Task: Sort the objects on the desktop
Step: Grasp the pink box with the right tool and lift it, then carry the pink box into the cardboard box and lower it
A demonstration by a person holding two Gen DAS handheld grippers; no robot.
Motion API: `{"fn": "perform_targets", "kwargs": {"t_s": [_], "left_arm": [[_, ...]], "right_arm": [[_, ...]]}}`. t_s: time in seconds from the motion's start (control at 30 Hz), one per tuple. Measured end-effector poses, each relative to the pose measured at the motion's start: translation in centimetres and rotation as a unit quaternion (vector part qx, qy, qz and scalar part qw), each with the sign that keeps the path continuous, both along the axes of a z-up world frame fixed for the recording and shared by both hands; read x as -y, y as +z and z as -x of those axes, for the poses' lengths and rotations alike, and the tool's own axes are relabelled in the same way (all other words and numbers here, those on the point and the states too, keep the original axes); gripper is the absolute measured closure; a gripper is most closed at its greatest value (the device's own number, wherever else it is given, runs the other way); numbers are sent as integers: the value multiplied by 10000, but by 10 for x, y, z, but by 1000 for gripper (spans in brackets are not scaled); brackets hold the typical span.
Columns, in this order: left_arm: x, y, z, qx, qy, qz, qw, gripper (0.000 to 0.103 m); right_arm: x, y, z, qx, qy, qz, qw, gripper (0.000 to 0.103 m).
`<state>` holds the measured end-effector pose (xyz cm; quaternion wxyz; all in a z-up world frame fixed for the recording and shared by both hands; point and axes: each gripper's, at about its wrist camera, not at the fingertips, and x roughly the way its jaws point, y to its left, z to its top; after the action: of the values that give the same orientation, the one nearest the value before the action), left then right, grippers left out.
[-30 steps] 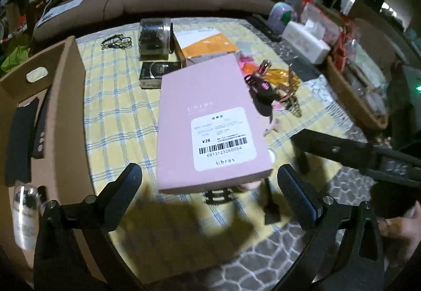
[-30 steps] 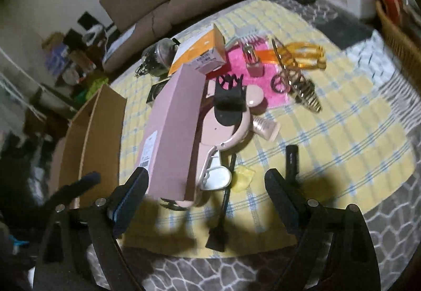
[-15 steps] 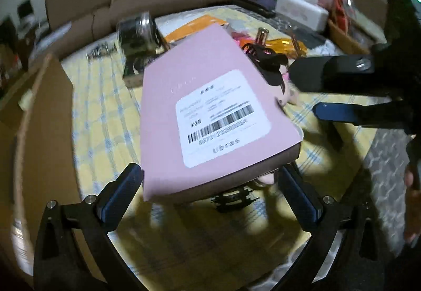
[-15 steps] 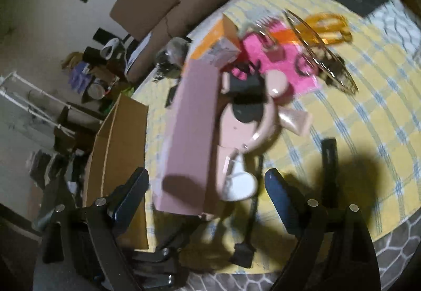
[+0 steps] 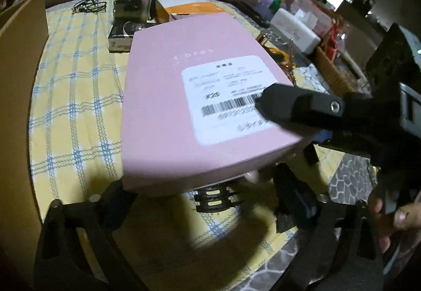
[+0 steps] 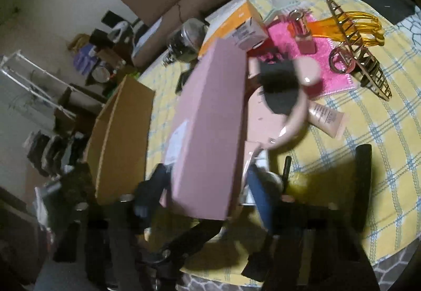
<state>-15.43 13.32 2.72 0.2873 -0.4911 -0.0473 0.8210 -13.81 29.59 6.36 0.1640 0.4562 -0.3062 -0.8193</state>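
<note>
Pink box (image 5: 189, 107) sits pinched in my right hand-held gripper (image 6: 210, 183), raised over the desk (image 5: 73, 112); my left hand-held gripper (image 5: 202, 201) is spread beneath. A corner-only hold could let it slip.

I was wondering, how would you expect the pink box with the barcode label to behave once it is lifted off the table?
The pink box looks like stiff carton with flat faces, so it probably keeps its shape. Its broad, thin form may swing or tilt if held by one end. The smooth surface could slip between the right tongs.
</note>
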Motion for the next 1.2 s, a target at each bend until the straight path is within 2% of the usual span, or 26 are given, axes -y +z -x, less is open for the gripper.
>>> {"fn": "perform_targets", "kwargs": {"t_s": [0.07, 0.2, 0.33, 0.4, 0.47, 0.53, 0.6, 0.67, 0.73, 0.83, 0.87, 0.9, 0.97, 1.1, 1.2], "left_arm": [[1, 0, 0, 65, 22, -32, 10000, 21], [12, 2, -2, 205, 49, -441, 9988, 21], [18, 5, -4, 447, -104, -1097, 9929, 21], [15, 8, -6, 471, -109, -1127, 9925, 21], [18, 11, -6, 484, -17, -1282, 9906, 21], [25, 13, -5, 583, 93, -1599, 9854, 17], [35, 16, -2, 704, 239, -1941, 9782, 9], [41, 16, 2, 863, 375, -2033, 9746, 8], [41, 14, 8, 1066, 437, -2057, 9718, 8], [39, 17, 10, 1169, 396, -2336, 9645, 13], [37, 20, 10, 1151, 348, -2464, 9617, 19], [36, 23, 9, 1146, 309, -2584, 9587, 22], [34, 29, 10, 1098, 349, -2625, 9580, 24], [56, 43, 10, 1036, 468, -2934, 9492, 36], [74, 63, 8, 823, 505, -2964, 9502, 36]], "right_arm": [[-6, -1, 0, -9, -44, 240, 9997, 53], [-15, -7, -2, 81, -119, 647, 9978, 55], [-22, -17, 0, 188, -88, 1282, 9915, 55], [-25, -28, 2, 253, -193, 1516, 9879, 57], [-30, -36, 3, 246, -341, 1952, 9799, 62], [-34, -35, 2, 223, -390, 2068, 9773, 62], [-41, -35, -2, 209, -467, 2280, 9723, 62], [-50, -36, -5, 211, -531, 2613, 9636, 62], [-56, -33, -9, 171, -546, 2724, 9605, 62], [-59, -26, -15, 113, -526, 2791, 9588, 62], [-58, -23, -18, 84, -521, 2870, 9565, 62], [-56, -20, -19, 59, -505, 2938, 9545, 62], [-52, -13, -23, -15, -518, 3030, 9516, 62], [-46, 6, -25, -156, -500, 3097, 9494, 61], [-28, 27, -22, -236, -379, 3076, 9505, 61]]}}
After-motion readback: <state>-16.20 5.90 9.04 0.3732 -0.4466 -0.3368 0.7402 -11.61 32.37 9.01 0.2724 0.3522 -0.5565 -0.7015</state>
